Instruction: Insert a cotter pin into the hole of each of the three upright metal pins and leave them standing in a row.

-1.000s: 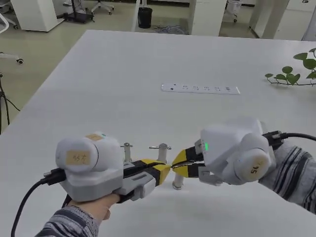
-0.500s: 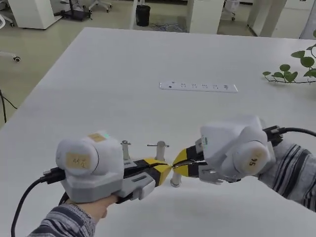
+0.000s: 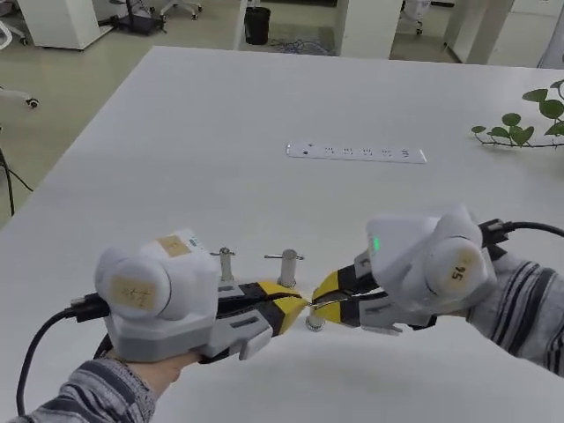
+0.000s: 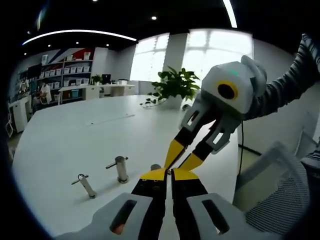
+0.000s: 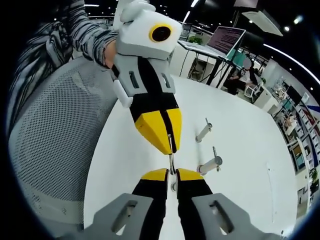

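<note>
Loose cotter pin (image 5: 171, 152) is hanging level right over the near metal pin (image 3: 315, 322), not yet through its hole. Right gripper (image 3: 315, 298) is clamping one end of it, coming in from the right of the near metal pin. Left gripper (image 3: 301, 305) is coming in from the left with jaws pressed together and tips meeting the pin's other end; can't tell if they're pinching it. Both sets of tips are crowding the top of the near metal pin and covering most of it in the head view.

Middle metal pin (image 3: 287, 267) is standing just beyond it to the left, carrying a cotter pin crosswise through its top. End metal pin (image 3: 226, 263) is further left, same state.

Power strip (image 3: 357, 155) is lying well beyond on the table (image 3: 220, 132), and a plant (image 3: 529, 128) is trailing in far right.
</note>
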`<state>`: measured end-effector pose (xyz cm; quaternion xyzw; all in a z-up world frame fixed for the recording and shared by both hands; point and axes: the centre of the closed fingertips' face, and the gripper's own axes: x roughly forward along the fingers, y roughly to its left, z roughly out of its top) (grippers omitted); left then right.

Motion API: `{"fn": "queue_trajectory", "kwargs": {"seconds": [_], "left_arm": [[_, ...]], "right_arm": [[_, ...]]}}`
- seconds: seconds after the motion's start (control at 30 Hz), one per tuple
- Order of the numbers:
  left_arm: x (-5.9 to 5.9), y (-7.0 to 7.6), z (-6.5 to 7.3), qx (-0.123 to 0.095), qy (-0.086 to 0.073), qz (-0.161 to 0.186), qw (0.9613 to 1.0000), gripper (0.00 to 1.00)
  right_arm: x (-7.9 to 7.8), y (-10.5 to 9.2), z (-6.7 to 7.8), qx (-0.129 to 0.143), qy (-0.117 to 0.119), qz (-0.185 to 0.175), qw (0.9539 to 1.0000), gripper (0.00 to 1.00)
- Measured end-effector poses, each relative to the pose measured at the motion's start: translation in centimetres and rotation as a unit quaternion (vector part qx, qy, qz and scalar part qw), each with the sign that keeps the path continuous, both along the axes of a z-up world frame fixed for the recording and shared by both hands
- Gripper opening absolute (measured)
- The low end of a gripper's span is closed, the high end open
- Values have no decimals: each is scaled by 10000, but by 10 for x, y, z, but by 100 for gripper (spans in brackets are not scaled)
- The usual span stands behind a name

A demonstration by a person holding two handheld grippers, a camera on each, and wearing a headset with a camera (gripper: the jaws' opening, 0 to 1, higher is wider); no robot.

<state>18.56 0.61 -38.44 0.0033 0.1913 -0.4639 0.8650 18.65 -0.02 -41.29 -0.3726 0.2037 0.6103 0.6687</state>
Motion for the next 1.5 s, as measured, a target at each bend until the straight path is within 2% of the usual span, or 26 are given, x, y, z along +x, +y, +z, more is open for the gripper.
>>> {"fn": "queue_trajectory", "kwargs": {"seconds": [0.23, 0.37, 0.6, 0.83, 0.9, 1.07, 1.23, 1.5], "left_arm": [[-7, -4, 6, -22, -128, -253, 9996, 0], [-10, -3, 7, -65, -113, -325, 9994, 0], [-13, -2, 6, -13, -118, -380, 9992, 0], [-17, -4, 3, 101, -174, -447, 9988, 0], [-16, -6, 1, 211, -222, -459, 9985, 0], [-11, -9, -2, 294, -239, -424, 9984, 3], [-2, -9, -9, 437, -332, -228, 9982, 14], [11, -11, -19, 518, -441, 97, 9976, 24]], "right_arm": [[-7, -1, 1, 158, 295, -29, 9994, 1], [-11, -1, 1, 162, 356, 43, 9992, 0], [-13, -2, 3, 58, 250, 163, 9995, 0], [-15, -4, 2, -184, -73, 366, 9991, 0], [-15, -6, 1, -268, -122, 379, 9988, 0], [-11, -13, -1, -399, -150, 306, 9986, 0], [-1, -25, -4, -552, -150, 45, 9984, 0], [12, -41, -14, -852, -192, -196, 9960, 0]]}}
